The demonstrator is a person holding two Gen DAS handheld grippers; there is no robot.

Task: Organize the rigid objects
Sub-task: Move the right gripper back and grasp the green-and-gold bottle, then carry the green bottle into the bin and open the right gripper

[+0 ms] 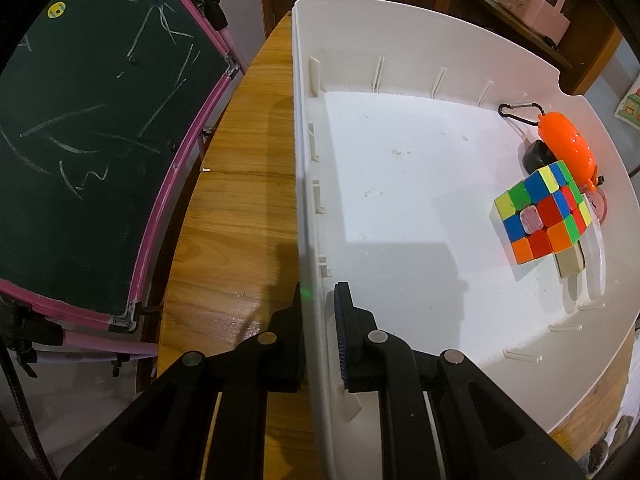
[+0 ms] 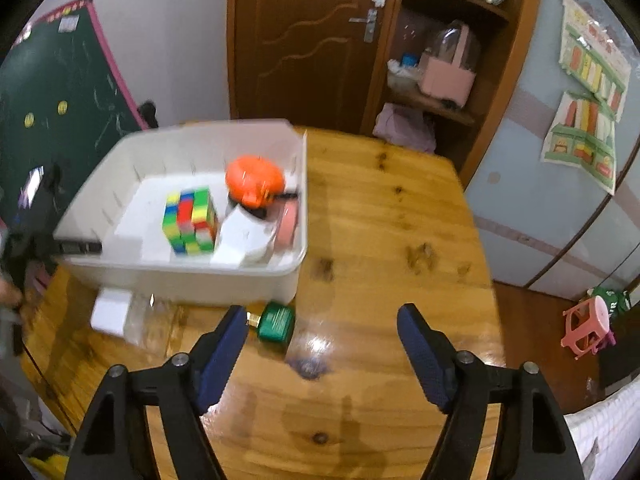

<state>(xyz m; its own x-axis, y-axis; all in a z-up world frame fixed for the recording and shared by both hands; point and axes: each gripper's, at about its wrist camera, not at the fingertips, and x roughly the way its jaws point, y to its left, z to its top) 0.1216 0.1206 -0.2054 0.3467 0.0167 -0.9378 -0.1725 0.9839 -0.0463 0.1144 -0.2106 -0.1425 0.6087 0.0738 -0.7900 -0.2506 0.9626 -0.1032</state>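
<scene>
Wooden table [image 2: 380, 240] fills the room's middle, with a dark door and shelves behind it and a pink-framed chalkboard [image 1: 92, 120] off to the left.

From the left gripper [image 1: 318, 300] outward: its two fingers are pressed onto the near left wall of the white bin [image 1: 304, 160], one finger outside over the wood and the other inside — pinching the rim. Ahead and to its right, across the bin's bare white floor, stands the colour cube [image 1: 540, 216], tilted on an edge. Just beyond the cube lies an orange case [image 1: 564, 144] with a black carabiner [image 1: 520, 110] at its far end, against the bin's far right wall. A pale block [image 1: 570, 260] pokes out from under the cube's near side, and a small black object sits between cube and case.

The right gripper [image 2: 322, 328] hangs above the table with its fingers spread wide, nothing between them. Just ahead of its left finger lies a green-capped bottle [image 2: 276, 322] on its side, touching the bin's near wall. Further left, a white box [image 2: 110, 314] rests on the wood beside the bin. Beyond, inside the bin, are the cube, the orange case, a white piece [image 2: 240, 236] and something pink — blurred, so I cannot tell what.
</scene>
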